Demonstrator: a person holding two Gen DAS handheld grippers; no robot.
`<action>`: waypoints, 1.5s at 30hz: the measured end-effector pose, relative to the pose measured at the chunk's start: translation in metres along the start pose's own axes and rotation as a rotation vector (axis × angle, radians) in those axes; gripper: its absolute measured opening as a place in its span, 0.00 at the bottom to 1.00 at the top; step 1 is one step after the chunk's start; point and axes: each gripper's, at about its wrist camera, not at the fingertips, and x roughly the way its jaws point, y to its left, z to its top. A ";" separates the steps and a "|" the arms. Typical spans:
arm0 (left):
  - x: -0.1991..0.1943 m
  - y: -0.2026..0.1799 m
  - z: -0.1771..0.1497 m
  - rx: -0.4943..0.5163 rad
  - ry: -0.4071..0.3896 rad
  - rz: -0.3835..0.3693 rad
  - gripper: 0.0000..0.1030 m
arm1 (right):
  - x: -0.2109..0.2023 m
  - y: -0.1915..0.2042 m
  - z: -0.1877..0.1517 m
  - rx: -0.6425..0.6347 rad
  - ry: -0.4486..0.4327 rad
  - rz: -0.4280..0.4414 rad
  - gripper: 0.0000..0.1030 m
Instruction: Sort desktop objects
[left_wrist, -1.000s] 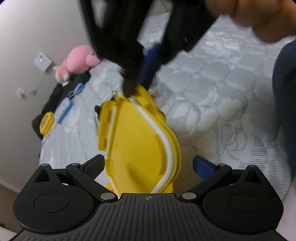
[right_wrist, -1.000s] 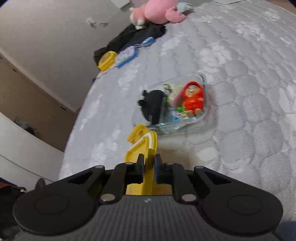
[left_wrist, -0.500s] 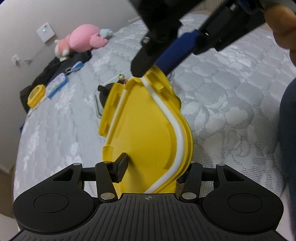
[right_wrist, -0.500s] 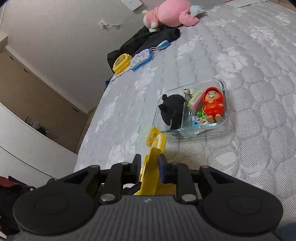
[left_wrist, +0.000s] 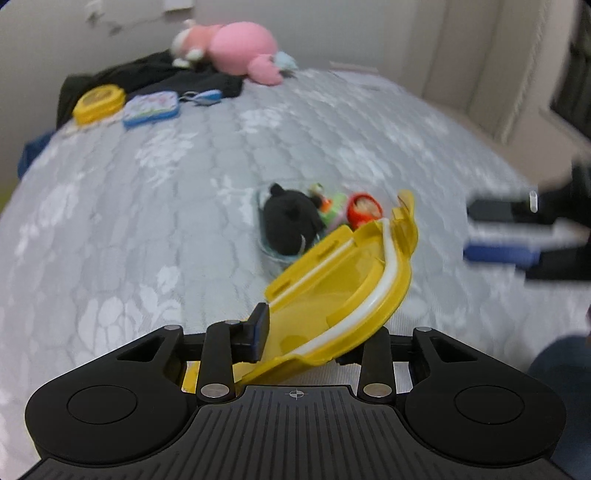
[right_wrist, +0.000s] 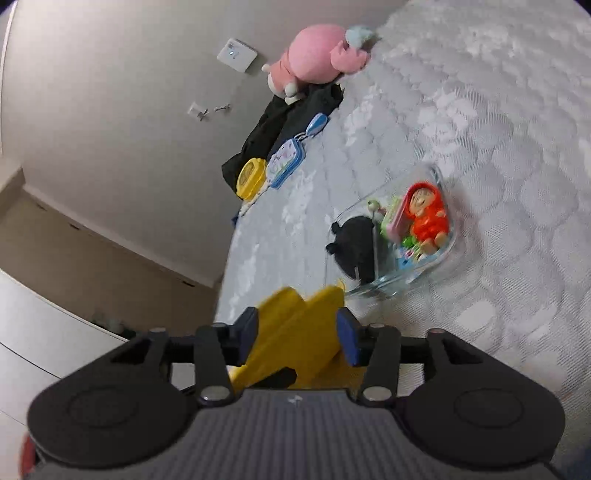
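From the left wrist view, the left gripper (left_wrist: 308, 338) is closing on the near edge of the yellow lid (left_wrist: 343, 280), I think so it can carry it alone. The lid tilts, its long side pointing up and away toward the clear box (left_wrist: 275, 254) of toys.

From the right wrist view, the right gripper (right_wrist: 297, 338) is opening. The lid (right_wrist: 295, 332) sits loose between its pads, above the bed (right_wrist: 498, 295), just before the box (right_wrist: 406, 273).
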 end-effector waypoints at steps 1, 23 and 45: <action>-0.002 0.011 0.003 -0.052 -0.010 -0.022 0.36 | 0.004 0.001 -0.001 -0.005 0.006 -0.014 0.57; 0.036 0.215 -0.086 -1.265 -0.071 -0.224 0.38 | 0.157 0.013 -0.062 0.161 0.284 -0.023 0.62; 0.051 0.230 -0.111 -1.437 -0.079 -0.288 0.64 | 0.210 0.062 -0.082 -0.001 0.151 -0.096 0.22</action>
